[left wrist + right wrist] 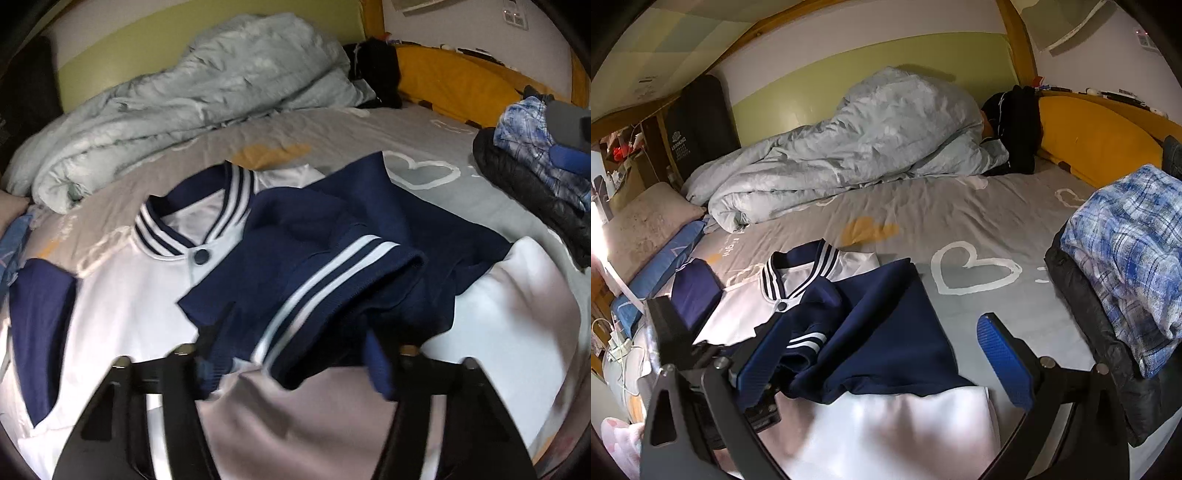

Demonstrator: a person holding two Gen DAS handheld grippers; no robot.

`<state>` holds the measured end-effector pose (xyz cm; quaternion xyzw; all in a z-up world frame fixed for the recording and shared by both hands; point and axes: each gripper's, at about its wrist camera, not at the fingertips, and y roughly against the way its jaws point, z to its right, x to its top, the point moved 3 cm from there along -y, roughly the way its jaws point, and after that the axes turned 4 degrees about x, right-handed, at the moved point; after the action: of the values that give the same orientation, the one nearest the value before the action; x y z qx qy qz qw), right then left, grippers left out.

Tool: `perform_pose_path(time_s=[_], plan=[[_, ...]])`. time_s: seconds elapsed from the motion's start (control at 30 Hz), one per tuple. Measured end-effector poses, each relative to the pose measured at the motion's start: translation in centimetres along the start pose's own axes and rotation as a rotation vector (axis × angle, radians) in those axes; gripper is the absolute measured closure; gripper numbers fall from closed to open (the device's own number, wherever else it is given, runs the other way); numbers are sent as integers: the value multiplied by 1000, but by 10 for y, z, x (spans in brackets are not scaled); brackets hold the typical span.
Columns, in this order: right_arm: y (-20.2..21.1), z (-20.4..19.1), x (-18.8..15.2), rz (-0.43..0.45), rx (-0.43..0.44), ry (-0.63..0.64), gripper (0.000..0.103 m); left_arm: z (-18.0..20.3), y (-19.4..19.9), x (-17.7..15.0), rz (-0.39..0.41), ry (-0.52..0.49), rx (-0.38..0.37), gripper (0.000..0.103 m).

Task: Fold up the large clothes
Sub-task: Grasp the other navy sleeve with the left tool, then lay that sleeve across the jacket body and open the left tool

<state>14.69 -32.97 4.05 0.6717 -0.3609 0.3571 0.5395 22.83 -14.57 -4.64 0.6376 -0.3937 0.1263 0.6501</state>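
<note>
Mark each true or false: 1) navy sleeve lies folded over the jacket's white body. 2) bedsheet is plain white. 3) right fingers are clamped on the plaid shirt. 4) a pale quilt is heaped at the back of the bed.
1) True: the navy sleeve lies across the jacket.
2) False: the bedsheet is grey with heart prints.
3) False: the right gripper is open over the jacket, apart from the plaid shirt.
4) True: the quilt is bunched by the wall.

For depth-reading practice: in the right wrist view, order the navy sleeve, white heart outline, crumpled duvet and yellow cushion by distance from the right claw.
1. Navy sleeve, just ahead of the right claw.
2. White heart outline, mid-bed.
3. Crumpled duvet, far left.
4. Yellow cushion, far right corner.
</note>
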Motion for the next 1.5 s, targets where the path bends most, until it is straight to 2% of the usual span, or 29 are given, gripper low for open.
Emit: perform_pose_path(time_s=[0.07,0.1,0.17,0.3,0.37,0.5,0.57,0.6,0.63,0.73,0.87,0.97,1.03,1.07,1.1,1.13,1.17,1.2,1.33,1.4,1.5], plan=[[1,-1,1,2,-5,9,2,2,-7,2,-27,8,-36,70],[0,-1,1,2,-10,13,2,3,-9,4,-33,5,-35,85],[0,1,0,3,-35,18,2,0,-7,10,-15,-6,11,94],[-3,8,0,-3,-86,9,2,-35,15,30,55,48,158,96],[-5,12,0,-14,-86,-13,2,-66,24,41,70,100,265,96],[-8,15,-1,-25,-97,-28,2,-134,29,50,75,160,504,96],[-9,15,-1,-27,-107,-21,2,-165,26,48,59,155,662,96],[-10,14,-1,-27,-111,-16,2,-178,23,45,42,150,705,96],[-10,14,-1,-28,-111,-14,2,-190,18,41,15,152,713,96],[-13,13,-2,-37,-114,-11,2,-212,0,27,-67,192,668,96],[-19,13,-5,-57,-122,-3,2,-218,-20,11,-110,240,584,96],[-22,12,-7,-63,-128,3,2,-218,-25,5,-118,284,561,94],[-22,12,-8,-65,-128,6,2,-218,-20,6,-79,299,533,89],[-22,11,-8,-65,-128,8,2,-218,-13,6,-48,302,525,71],[-23,11,-8,-65,-127,9,2,-219,-4,7,-8,302,528,44],[-23,11,-8,-64,-126,10,2,-220,6,8,30,302,533,35],[-23,10,-8,-64,-125,12,2,-220,18,9,74,300,533,30],[-23,10,-9,-63,-125,12,2,-220,29,9,105,294,521,30],[-25,5,-12,-69,-118,25,2,-222,67,5,157,270,465,23],[-25,2,-12,-64,-117,32,2,-222,85,-5,191,276,416,16],[-22,-2,-13,-44,-104,41,2,-222,107,-24,205,315,311,13]])
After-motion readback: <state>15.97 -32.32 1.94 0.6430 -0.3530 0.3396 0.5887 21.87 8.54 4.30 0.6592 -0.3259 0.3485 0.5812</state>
